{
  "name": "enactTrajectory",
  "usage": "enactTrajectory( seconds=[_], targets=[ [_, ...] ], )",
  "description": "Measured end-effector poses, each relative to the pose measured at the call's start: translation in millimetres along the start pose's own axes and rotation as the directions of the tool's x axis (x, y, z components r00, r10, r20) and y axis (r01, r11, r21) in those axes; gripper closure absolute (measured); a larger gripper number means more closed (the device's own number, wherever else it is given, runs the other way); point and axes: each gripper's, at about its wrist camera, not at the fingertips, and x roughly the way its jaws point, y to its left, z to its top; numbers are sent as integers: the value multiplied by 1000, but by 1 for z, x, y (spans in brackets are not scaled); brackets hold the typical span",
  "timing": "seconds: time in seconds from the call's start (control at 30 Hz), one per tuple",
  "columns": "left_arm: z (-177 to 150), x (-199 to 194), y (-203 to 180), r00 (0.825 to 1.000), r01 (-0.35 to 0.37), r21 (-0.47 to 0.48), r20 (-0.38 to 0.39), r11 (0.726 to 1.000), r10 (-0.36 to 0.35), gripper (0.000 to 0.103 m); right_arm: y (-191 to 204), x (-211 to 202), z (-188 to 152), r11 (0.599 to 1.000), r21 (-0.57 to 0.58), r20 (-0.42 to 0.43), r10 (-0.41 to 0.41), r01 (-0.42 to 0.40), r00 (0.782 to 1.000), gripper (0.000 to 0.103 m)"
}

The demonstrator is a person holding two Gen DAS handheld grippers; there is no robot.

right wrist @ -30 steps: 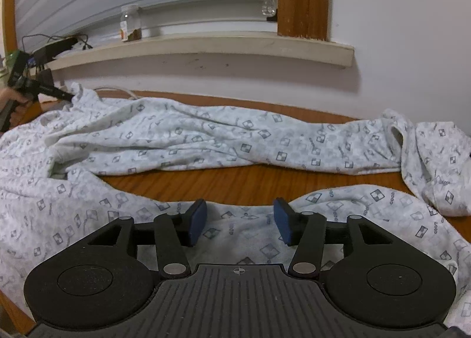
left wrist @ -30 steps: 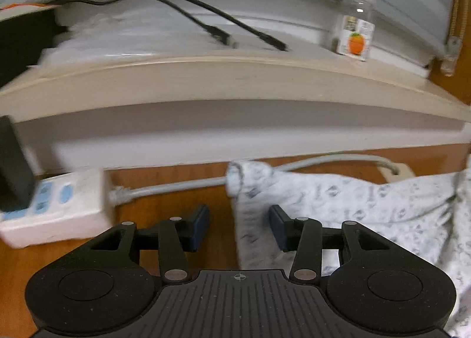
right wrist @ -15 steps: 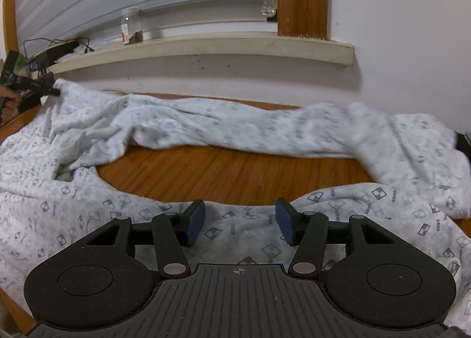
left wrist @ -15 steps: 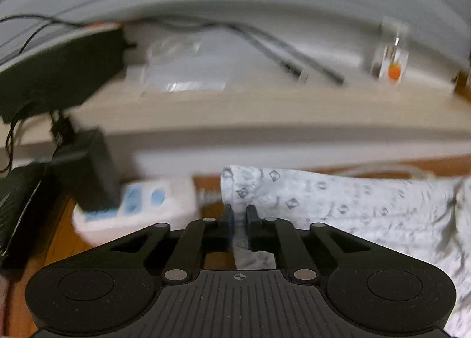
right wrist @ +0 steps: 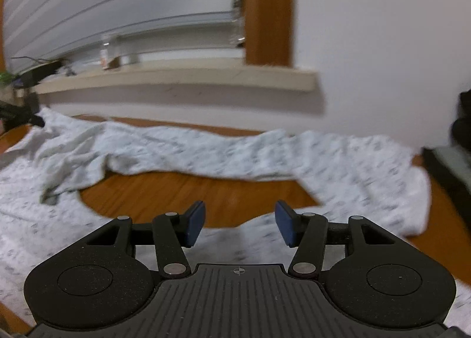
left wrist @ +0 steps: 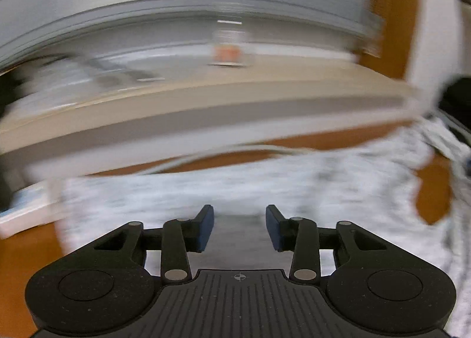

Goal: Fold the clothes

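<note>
A white garment with a small grey print (right wrist: 206, 152) lies spread on a wooden table (right wrist: 176, 193), one long part stretched across the far side. The left wrist view is blurred by motion. There the same cloth (left wrist: 235, 190) lies under and ahead of my left gripper (left wrist: 240, 227), which is open with nothing between its blue pads. My right gripper (right wrist: 240, 226) is open too, hovering over the near edge of the garment and a bare patch of wood. The left gripper (right wrist: 17, 114) shows dark at the far left of the right wrist view.
A beige window sill (right wrist: 176, 81) runs along the wall behind the table, with a small jar (left wrist: 228, 46) and cables on it. A white power strip (left wrist: 23, 211) lies at the table's left. Dark objects (right wrist: 462, 143) stand at the right edge.
My left gripper shut on the garment's end, pulled it left, and has now let go and swung right. The far part of the garment was drawn straighter. The right gripper shifted slightly right.
</note>
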Motion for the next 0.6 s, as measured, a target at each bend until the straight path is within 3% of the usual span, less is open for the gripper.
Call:
enactTrajectory(
  seconds=[0.07,0.23,0.47,0.5,0.53,0.57,0.6],
  targets=[
    [8,13,-36,997,71,47,-14,996,-70,72,-12,3,6,1000,-2,-8,-23,23,1000,58],
    [21,49,-121,982,188,149,-59,971,-181,72,-42,24,10,995,-32,-88,-92,90,992,58],
    [8,84,-171,982,181,231,-99,956,-162,68,-66,53,8,992,-67,-181,-117,106,976,59],
    [6,84,-171,983,178,236,-92,955,-161,69,-69,54,9,993,-57,-184,-110,101,977,63],
    [5,82,-170,983,176,237,-85,955,-160,80,-72,56,10,994,-47,-187,-103,96,977,89],
    [4,80,-168,984,173,236,-78,956,-159,93,-76,57,12,994,-40,-189,-106,100,976,101],
    [2,76,-168,983,179,236,-76,955,-166,101,-79,56,15,992,-44,-175,-125,119,977,102]
  ],
)
